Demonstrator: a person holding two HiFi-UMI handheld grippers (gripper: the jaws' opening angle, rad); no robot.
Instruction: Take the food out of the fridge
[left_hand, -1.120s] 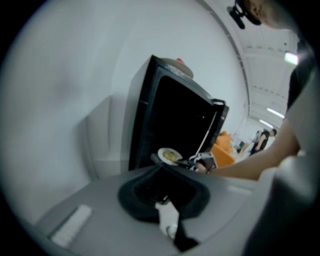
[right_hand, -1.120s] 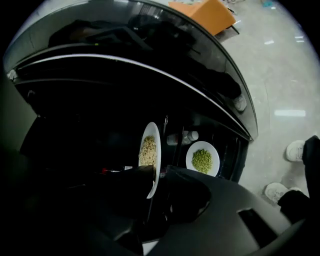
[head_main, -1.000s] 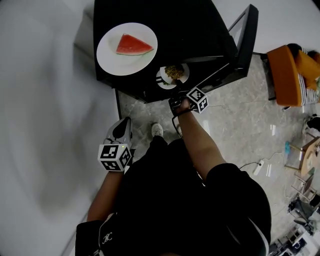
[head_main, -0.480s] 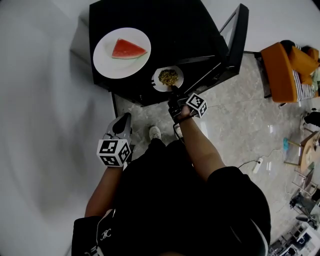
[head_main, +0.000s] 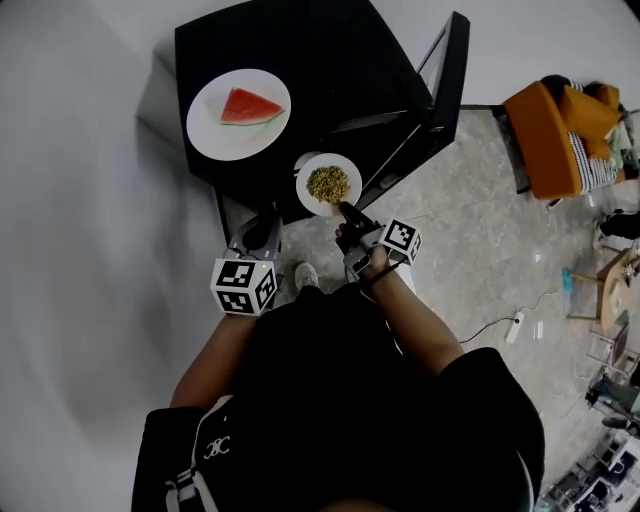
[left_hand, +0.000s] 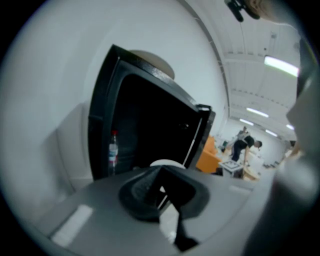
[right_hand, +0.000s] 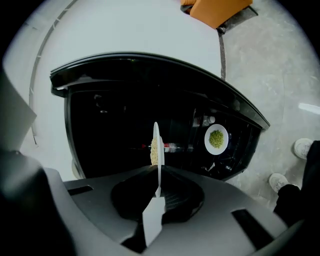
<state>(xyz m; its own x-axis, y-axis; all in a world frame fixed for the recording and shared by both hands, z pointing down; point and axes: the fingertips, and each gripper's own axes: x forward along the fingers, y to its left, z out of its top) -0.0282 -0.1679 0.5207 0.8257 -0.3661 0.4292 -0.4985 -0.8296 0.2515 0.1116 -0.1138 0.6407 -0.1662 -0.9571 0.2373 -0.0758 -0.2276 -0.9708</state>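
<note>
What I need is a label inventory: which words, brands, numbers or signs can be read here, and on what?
No word or number is legible in any view.
Marker cube on the left gripper, and the one on the right gripper: square code patterns, no lettering.
Emblem on the person's black clothing: too small to read.
Bottle label: too blurred to read.

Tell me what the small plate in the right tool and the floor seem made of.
The small plate: white, smooth, thin-edged, probably glazed ceramic or melamine. The floor: pale grey veined slabs with a soft sheen, likely polished stone or marble-look tile.
</note>
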